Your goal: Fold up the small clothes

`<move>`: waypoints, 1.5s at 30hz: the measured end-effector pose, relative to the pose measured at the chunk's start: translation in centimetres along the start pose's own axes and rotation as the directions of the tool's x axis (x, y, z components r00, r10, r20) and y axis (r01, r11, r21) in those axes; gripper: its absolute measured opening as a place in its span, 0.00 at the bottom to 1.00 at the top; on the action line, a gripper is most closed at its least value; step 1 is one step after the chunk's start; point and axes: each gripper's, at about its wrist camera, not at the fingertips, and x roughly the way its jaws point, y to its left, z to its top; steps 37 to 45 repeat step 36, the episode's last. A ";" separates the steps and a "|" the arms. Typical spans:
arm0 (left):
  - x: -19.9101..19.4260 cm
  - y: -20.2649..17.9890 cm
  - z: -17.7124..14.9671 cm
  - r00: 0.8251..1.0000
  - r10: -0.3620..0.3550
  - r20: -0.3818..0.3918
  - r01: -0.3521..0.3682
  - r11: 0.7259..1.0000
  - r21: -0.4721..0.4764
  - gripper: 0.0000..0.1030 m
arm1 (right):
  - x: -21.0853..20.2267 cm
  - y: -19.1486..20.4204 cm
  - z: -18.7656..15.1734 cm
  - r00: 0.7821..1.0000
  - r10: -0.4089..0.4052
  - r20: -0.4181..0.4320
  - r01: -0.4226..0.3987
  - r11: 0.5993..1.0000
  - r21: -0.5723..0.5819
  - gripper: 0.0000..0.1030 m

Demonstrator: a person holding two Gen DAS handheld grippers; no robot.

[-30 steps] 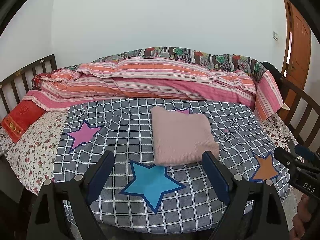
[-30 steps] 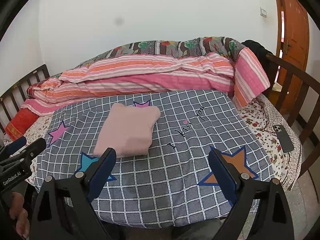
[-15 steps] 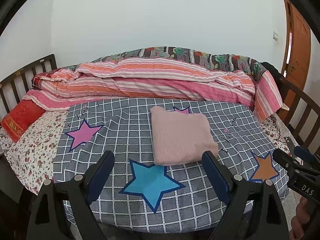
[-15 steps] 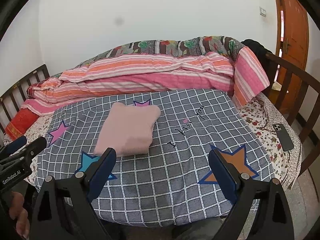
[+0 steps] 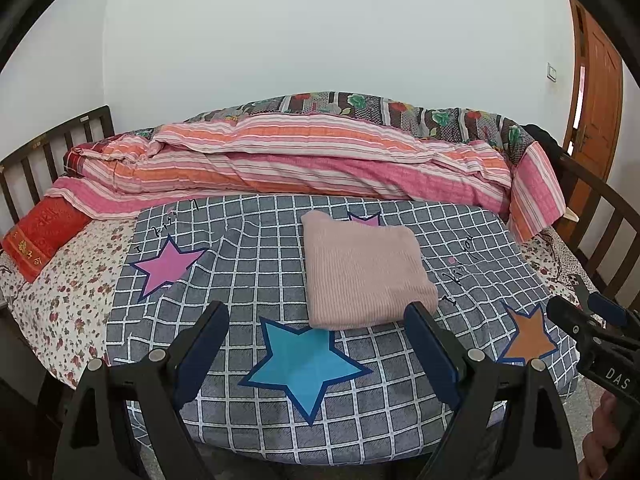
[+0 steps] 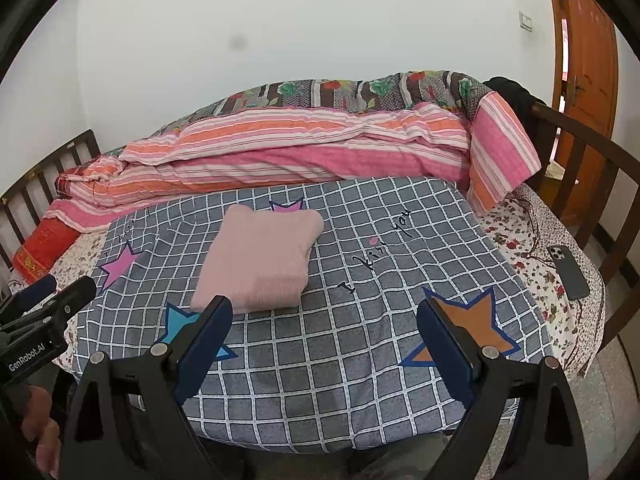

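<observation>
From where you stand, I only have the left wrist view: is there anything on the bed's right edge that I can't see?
Observer: Yes, a dark phone lies on the flowered sheet, off the checked blanket.
Operator: Is the right gripper holding anything?
Observer: No. The right gripper is open, with only blanket showing between its fingers.
Operator: Does the pink sweater look fully folded from that side?
Observer: The pink sweater lies as a compact folded block, its far edge covering part of a purple star.
</observation>
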 end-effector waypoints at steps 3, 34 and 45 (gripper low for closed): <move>0.0 0.0 0.0 1.000 0.001 0.000 -0.001 1.000 0.002 0.86 | -0.1 0.1 0.0 1.000 0.002 0.002 -0.002 1.000 0.000 0.89; 0.0 0.1 -0.1 1.000 0.002 -0.001 -0.002 1.000 -0.001 0.86 | -0.6 0.3 -0.1 1.000 0.007 0.005 -0.007 1.000 0.013 0.89; 0.0 0.2 -0.2 1.000 0.005 0.001 -0.005 1.000 -0.001 0.86 | -0.6 0.4 -0.1 1.000 0.007 0.005 -0.007 1.000 0.014 0.89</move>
